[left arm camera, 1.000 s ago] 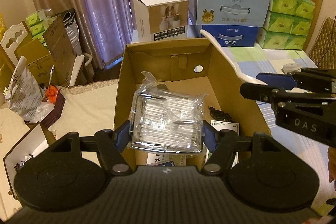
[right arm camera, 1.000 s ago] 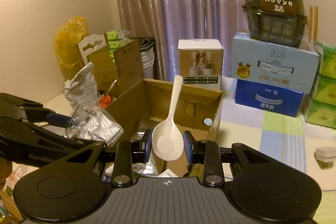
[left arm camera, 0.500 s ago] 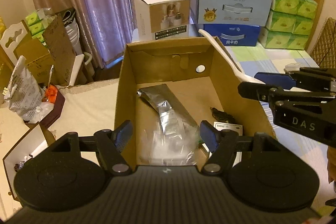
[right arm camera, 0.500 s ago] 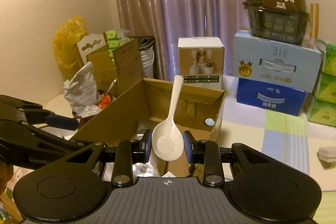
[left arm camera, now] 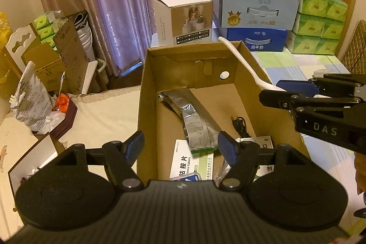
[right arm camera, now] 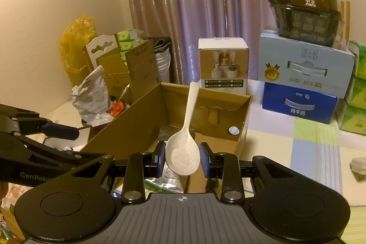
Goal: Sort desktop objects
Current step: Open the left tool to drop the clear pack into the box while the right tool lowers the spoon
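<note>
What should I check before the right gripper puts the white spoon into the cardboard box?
1. Right gripper holds white spoon by its bowl: ok.
2. Left gripper open and empty: ok.
3. Cardboard box top open: ok.
4. Free floor inside, between silver pouch and black cable: ok.
5. Spoon handle already past the box's right wall: cannot tell.
6. Left gripper out of the drop path: not ok, it hangs over the box's near end.

Matt brown cardboard box point(left arm camera: 148, 93), crinkled glossy foil pouch point(left arm camera: 194, 120), speckled matt plastic spoon point(right arm camera: 183, 157), sheeny curtain point(right arm camera: 194, 4)
</note>
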Motion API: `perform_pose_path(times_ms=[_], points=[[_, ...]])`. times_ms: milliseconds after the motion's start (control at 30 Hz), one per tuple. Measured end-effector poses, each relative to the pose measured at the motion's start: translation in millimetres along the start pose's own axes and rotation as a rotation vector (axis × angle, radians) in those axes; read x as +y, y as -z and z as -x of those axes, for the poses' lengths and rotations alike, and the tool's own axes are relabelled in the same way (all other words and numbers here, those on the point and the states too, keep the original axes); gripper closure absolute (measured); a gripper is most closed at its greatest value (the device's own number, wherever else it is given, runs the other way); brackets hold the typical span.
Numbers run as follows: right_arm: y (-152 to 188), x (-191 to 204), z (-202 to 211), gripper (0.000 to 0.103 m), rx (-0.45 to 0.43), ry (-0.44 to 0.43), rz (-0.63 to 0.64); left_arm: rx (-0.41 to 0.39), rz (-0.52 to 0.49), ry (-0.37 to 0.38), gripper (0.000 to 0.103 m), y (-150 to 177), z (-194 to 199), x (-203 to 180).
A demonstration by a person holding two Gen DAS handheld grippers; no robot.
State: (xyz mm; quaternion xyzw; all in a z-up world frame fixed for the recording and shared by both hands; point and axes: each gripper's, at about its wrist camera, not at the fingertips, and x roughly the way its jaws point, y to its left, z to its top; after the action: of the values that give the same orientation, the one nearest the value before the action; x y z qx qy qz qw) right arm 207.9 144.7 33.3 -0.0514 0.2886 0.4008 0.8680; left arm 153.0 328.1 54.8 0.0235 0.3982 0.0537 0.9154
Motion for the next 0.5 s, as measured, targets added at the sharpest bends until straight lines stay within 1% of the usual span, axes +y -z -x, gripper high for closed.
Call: perform_pose_path(times_ms=[500], points=[[-3.0,0.5,-5.7,0.074,0.005,-0.022,-0.025,0.007,-0.010,-0.001,0.036,1.9,0.0,-1.0]])
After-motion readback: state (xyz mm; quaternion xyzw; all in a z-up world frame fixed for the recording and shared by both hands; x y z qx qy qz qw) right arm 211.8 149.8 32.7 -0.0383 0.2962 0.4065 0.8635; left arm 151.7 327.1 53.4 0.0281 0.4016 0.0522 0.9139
